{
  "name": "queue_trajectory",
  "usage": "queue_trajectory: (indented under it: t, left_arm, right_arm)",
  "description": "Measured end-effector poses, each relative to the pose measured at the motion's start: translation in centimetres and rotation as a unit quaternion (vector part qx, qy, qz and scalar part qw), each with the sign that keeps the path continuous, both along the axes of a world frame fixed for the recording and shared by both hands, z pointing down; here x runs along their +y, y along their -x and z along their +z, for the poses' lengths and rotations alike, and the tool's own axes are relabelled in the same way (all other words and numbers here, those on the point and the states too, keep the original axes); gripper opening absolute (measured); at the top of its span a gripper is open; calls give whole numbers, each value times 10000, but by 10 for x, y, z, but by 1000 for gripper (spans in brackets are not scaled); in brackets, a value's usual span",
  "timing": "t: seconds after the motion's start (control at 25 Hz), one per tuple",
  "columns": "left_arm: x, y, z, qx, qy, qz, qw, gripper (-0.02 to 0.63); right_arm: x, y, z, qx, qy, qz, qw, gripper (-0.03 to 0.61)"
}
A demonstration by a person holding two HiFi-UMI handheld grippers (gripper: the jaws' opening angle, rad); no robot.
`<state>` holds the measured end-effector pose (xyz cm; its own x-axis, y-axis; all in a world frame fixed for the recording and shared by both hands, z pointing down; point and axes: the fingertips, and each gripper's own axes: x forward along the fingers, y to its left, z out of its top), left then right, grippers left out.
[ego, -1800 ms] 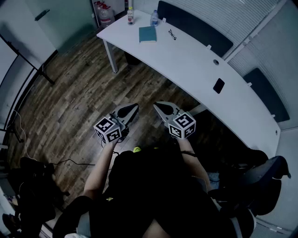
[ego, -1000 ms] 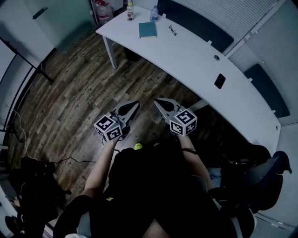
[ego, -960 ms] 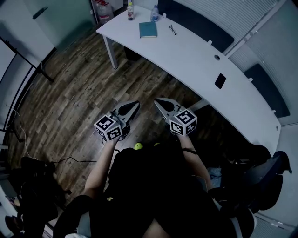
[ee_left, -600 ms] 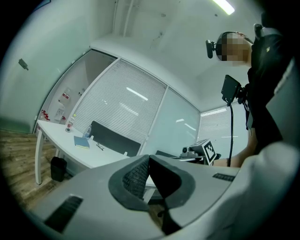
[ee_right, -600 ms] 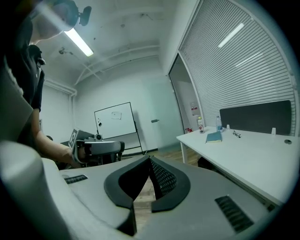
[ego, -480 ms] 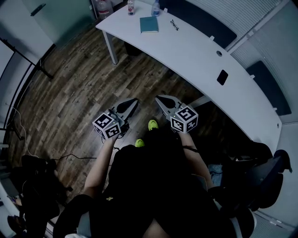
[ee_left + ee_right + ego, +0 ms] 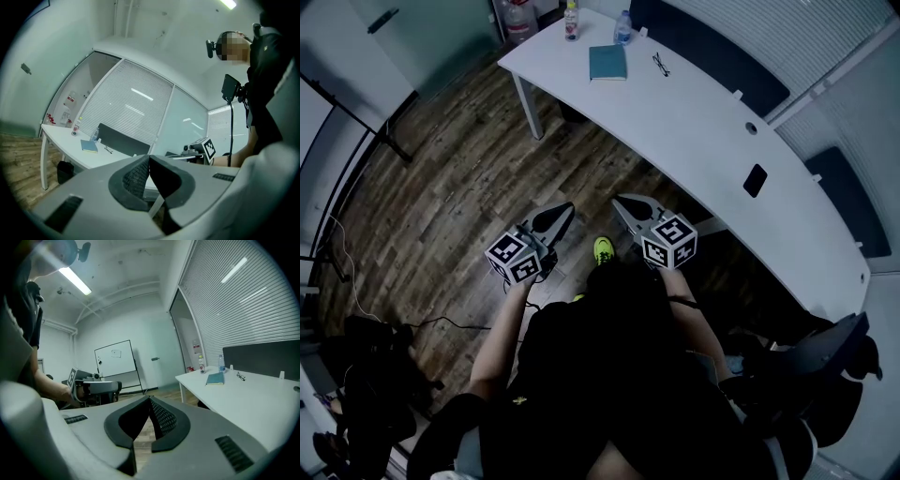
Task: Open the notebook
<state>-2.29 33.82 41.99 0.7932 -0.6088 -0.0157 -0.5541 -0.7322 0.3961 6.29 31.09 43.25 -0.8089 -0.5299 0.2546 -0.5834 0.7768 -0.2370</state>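
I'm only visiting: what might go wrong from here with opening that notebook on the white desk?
The notebook lies at the far end of the table, near two bottles and glasses; a clumsy reach might knock them.
The left gripper and right gripper are both shut and empty; they would need to open before catching the thin cover, which might slip.
With nothing pinning it, the closed notebook might slide on the tabletop.

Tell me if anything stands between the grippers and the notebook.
Nothing visible does. Only bare wooden floor lies between the left gripper, the right gripper and the white table, where the notebook lies closed near one end. The glasses sit beside it and two bottles behind it, none across the approach.
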Motion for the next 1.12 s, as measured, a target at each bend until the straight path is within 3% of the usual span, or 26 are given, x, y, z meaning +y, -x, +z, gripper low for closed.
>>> queue_trajectory:
  t: [0.76,1.12]
  left_arm:
    - [-145,-28,8,-109,149,-221,9996,8]
    - [-215,-56,6,-101,26,-260,9996,8]
  right_arm:
    - [-145,-25,15,36,228,-189,9996,23]
    - [-207,-31,20,60,217,-467,9987,23]
